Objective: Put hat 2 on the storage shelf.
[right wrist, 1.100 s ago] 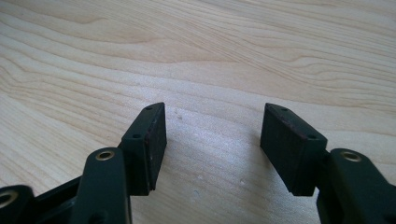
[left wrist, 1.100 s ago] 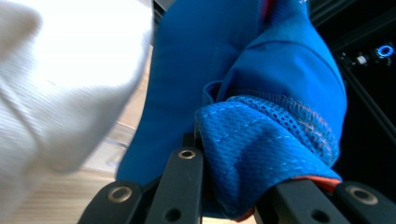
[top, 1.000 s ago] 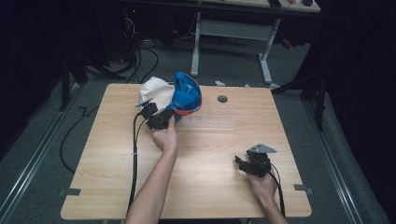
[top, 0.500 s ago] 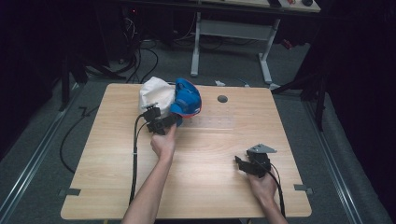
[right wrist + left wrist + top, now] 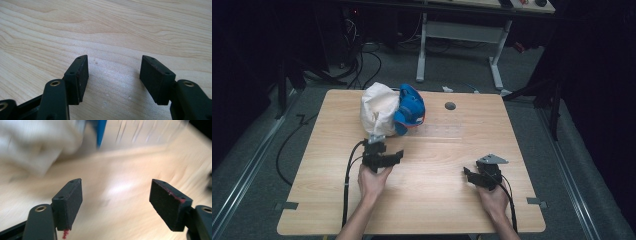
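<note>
A crumpled white cloth bundle (image 5: 378,112) lies at the back left of the wooden table (image 5: 437,210). A blue cap-like thing (image 5: 411,110) with a red mark rests against its right side. My left gripper (image 5: 394,156) hovers just in front of the bundle, apart from it. Its jaws have just been opening and stand open (image 5: 116,202) with nothing between them; the white cloth (image 5: 30,142) and a blue edge (image 5: 101,131) are blurred beyond. My right gripper (image 5: 469,175) rests low at the front right, open (image 5: 113,75) over bare wood.
A round cable hole (image 5: 450,106) sits at the back of the table, right of the blue thing. The left gripper's black cable (image 5: 347,185) loops back toward the front edge. A white desk frame (image 5: 457,30) stands on the floor behind the table.
The left gripper has let go of the blue-and-white bundle, opened its jaws and drawn back toward the front and down. The bundle has settled on the table. The right gripper has stayed put.
</note>
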Demonstrator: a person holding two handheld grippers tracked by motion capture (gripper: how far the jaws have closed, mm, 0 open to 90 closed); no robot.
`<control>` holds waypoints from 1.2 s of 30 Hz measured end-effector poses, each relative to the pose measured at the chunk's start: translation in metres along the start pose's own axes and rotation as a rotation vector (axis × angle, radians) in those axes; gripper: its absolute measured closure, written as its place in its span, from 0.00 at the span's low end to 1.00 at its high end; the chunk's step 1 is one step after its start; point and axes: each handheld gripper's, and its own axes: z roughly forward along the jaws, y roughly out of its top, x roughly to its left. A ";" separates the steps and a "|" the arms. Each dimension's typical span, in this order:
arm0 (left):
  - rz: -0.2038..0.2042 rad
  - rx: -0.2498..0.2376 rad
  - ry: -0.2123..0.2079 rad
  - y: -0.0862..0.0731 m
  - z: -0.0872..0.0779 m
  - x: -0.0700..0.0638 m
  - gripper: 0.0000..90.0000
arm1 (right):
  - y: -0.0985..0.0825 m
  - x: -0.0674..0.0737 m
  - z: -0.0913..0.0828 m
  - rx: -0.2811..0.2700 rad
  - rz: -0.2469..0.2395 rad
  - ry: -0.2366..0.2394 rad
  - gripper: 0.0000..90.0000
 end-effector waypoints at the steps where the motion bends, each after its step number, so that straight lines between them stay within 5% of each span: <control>1: 0.030 0.014 0.027 -0.008 -0.001 0.002 0.30 | 0.000 0.000 0.000 0.000 0.000 0.000 0.44; 4: 0.094 0.041 0.092 -0.028 -0.003 0.008 0.31 | 0.000 0.000 0.000 0.000 -0.001 0.001 0.44; 9: 0.113 0.039 0.129 -0.045 -0.007 0.016 0.30 | 0.000 0.000 0.000 0.000 0.000 0.000 0.44; 36: 0.102 0.029 0.149 -0.057 -0.009 0.022 0.33 | 0.000 0.000 0.000 0.001 -0.001 0.002 0.43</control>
